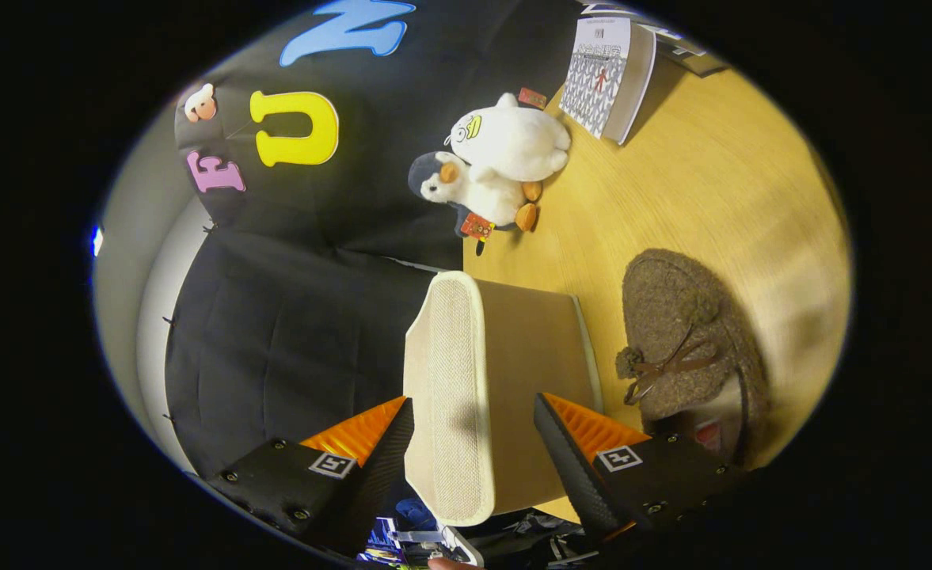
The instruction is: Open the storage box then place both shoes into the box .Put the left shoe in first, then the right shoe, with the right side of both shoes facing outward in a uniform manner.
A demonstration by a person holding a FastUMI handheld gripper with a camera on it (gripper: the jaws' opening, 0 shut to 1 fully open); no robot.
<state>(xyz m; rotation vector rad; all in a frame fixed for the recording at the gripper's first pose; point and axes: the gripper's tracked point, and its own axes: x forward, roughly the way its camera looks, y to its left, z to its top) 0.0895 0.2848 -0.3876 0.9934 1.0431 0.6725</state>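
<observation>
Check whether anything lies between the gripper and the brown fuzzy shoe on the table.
Yes. A cream-edged brown item fills the gap between the gripper fingers; whether they press it is unclear. The fuzzy shoe lies on the table beside it, past one finger.

Wooden table (695,198) bearing fuzzy shoe (683,332), plush toys (493,162), book (608,75).

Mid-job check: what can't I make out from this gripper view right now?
- Storage box: whether it is open cannot be told here.
- Gripper contact: the fingers flank the held shoe, sole outward; its upper is turned away, so left or right is unclear.
- Second shoe: heel hidden behind a finger.
- Book beyond the plush toys: cover too small.
</observation>
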